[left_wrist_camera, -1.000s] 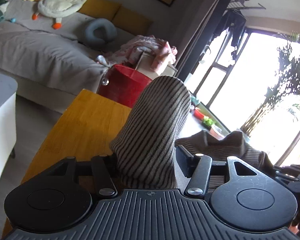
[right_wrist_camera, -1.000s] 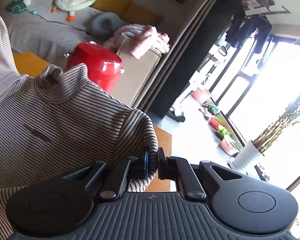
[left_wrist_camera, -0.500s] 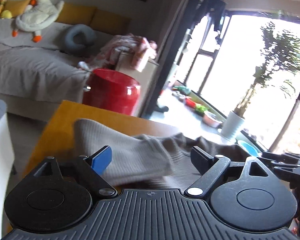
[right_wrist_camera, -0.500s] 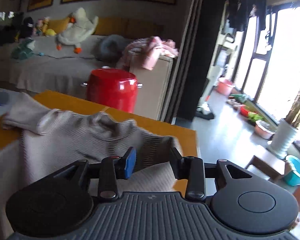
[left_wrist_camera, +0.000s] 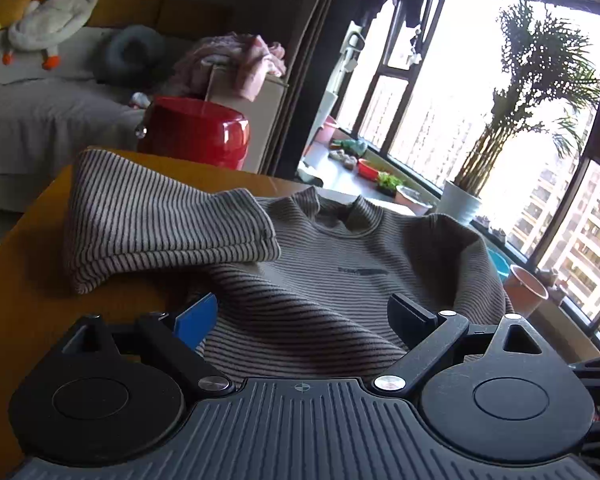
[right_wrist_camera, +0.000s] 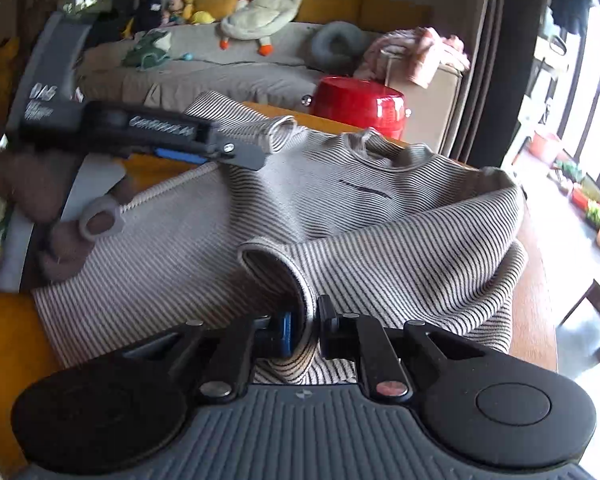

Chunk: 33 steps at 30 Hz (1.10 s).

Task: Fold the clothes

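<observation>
Lying on one table (left_wrist_camera: 28, 280), one striped sweater (left_wrist_camera: 340, 264) (right gripper (right_wrist_camera: 309, 326) jaws pinching its cuff; left gripper (left_wrist_camera: 304, 316) opening, empty).

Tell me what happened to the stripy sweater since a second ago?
The left gripper let go of one sleeve, which now lies folded over the sweater, and its jaws are opening. The right gripper opened, then clamped the other sleeve's cuff. The sweater stayed on the wooden table, the red tub behind it.

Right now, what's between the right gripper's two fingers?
The striped sweater's sleeve cuff, pinched by the shut right gripper; it shows in the right wrist view.
</observation>
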Motion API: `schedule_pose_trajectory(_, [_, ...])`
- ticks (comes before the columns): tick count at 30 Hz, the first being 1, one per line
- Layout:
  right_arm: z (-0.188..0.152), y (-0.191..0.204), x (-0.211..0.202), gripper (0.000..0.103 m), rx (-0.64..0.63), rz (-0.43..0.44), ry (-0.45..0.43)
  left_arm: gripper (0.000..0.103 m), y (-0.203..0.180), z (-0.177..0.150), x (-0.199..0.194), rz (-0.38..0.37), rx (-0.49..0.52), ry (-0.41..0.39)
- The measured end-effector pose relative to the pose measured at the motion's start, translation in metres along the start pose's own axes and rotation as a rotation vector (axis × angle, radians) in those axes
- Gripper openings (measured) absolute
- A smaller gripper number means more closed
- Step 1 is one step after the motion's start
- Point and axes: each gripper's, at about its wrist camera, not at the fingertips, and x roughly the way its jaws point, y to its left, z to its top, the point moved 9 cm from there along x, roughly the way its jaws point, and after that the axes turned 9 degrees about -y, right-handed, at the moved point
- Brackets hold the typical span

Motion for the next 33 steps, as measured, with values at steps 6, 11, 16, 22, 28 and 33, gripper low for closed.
schedule_pose_trajectory(6, [0.088, -0.126, -0.06, 0.009, 0.195, -0.299, -0.217, 0.101, -0.004, 0.009, -0.015, -0.052, -0.024, -0.059])
schedule_pose_trajectory(11, [0.145, -0.207, -0.108, 0.009, 0.396, -0.425, -0.372, 0.103, -0.008, 0.011, -0.019, -0.097, -0.052, -0.058])
schedule_pose_trajectory(16, [0.177, -0.2, -0.104, 0.009, 0.403, -0.375, -0.416, 0.103, -0.009, 0.009, -0.019, -0.099, -0.071, -0.043])
schedule_pose_trajectory(22, [0.219, -0.13, -0.039, 0.009, 0.327, -0.182, -0.399, 0.103, -0.013, 0.004, -0.016, -0.087, -0.04, -0.028])
schedule_pose_trajectory(28, [0.234, -0.068, 0.04, 0.009, 0.273, -0.058, -0.325, 0.103, -0.007, 0.001, -0.013, -0.086, -0.077, -0.004])
schedule_pose_trajectory(33, [0.209, -0.039, 0.103, 0.009, 0.256, -0.03, -0.218, 0.103, -0.005, 0.0, -0.013, -0.084, -0.091, 0.0])
